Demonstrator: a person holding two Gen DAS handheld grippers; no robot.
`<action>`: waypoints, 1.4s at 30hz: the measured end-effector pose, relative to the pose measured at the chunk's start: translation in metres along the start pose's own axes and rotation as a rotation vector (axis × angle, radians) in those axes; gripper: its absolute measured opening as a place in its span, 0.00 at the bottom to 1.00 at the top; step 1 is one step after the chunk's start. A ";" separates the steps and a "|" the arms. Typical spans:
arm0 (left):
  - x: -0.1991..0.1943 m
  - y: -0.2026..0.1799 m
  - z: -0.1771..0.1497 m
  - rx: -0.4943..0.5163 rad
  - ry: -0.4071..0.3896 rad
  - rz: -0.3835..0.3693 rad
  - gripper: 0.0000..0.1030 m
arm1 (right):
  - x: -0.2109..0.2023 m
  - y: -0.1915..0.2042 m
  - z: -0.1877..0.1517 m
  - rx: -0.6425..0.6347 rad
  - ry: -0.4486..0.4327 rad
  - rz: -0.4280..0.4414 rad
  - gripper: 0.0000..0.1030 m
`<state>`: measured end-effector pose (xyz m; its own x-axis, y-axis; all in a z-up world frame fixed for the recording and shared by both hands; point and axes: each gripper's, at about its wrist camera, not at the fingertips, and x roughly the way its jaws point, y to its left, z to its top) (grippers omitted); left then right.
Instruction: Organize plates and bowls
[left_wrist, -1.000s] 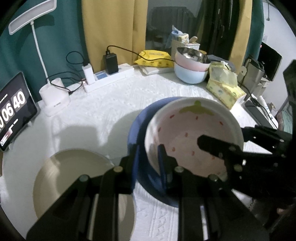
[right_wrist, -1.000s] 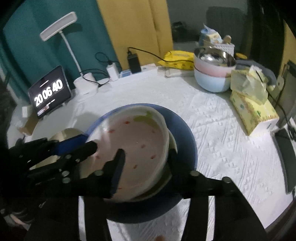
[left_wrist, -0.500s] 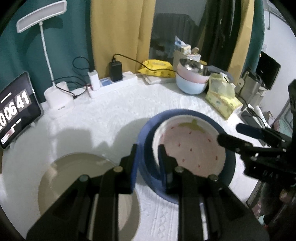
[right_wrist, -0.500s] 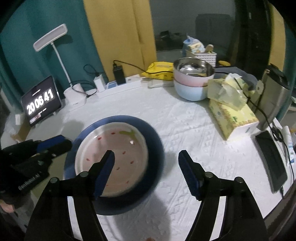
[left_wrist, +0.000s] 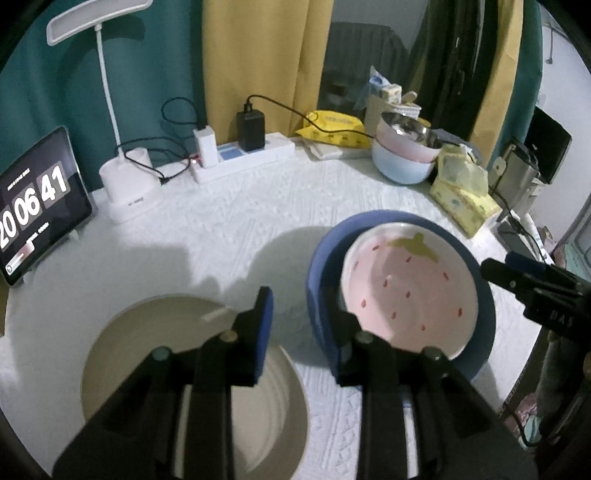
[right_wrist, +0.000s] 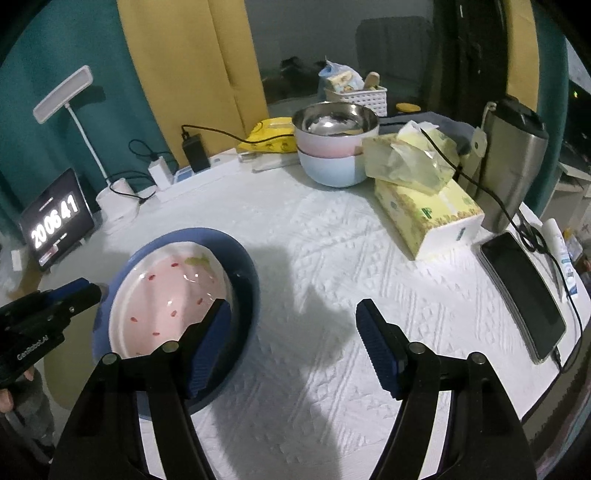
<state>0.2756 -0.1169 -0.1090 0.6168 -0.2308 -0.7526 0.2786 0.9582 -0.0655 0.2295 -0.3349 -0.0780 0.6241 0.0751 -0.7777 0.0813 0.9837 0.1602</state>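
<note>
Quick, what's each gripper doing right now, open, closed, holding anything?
Left gripper: open, holding nothing, by the blue plate's rim.
Right gripper: open wide, holding nothing.

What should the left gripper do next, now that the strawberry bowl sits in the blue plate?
Probably shift the left gripper left onto the beige plate. Its jaws are open, the strawberry bowl is nested in the blue plate, and the beige one lies apart, unstacked.
</note>
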 end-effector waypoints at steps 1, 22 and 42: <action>0.001 -0.001 0.000 0.002 0.003 -0.003 0.27 | 0.002 -0.001 -0.001 0.003 0.004 0.001 0.72; 0.026 -0.006 -0.006 0.051 0.058 -0.022 0.28 | 0.025 -0.001 -0.010 0.047 0.046 0.111 0.46; 0.019 -0.012 -0.013 0.055 -0.010 -0.050 0.13 | 0.021 0.010 -0.016 0.141 -0.001 0.146 0.11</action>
<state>0.2744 -0.1305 -0.1306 0.6083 -0.2796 -0.7429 0.3485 0.9349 -0.0665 0.2308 -0.3208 -0.1029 0.6382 0.2153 -0.7392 0.0973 0.9298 0.3549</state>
